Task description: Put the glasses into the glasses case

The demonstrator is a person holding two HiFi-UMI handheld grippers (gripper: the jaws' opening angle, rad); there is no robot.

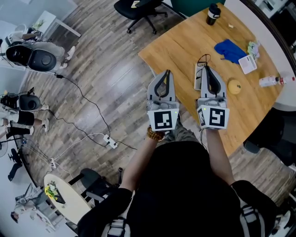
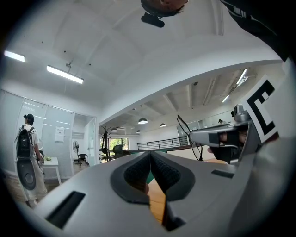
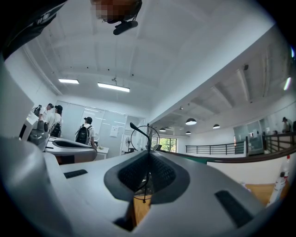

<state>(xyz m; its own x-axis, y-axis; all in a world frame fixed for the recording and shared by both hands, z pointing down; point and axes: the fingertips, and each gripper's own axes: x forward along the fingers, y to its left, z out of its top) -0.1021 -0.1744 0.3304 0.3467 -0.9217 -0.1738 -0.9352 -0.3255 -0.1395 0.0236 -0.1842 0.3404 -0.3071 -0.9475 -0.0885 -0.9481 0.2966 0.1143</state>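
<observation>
Black thin-wire glasses (image 1: pixel 202 59) stick out past the tip of my right gripper (image 1: pixel 206 68), which is shut on them above the wooden table (image 1: pixel 185 41). In the right gripper view a round lens ring and a temple of the glasses (image 3: pixel 143 134) rise between the closed jaws of that gripper (image 3: pixel 148 155). A pale oblong object (image 1: pixel 198 77), perhaps the case, lies on the table partly hidden under this gripper. My left gripper (image 1: pixel 167 72) hovers beside it at the table's near edge, shut with nothing in it; its pads (image 2: pixel 138 171) meet in the left gripper view.
On the table lie a blue cloth (image 1: pixel 230 50), a white card (image 1: pixel 248 64), a yellow round fruit (image 1: pixel 235 86), a white bottle (image 1: pixel 273 81) and a black cup (image 1: pixel 212 14). A black office chair (image 1: pixel 138 9) stands beyond the table; cables run across the floor at left.
</observation>
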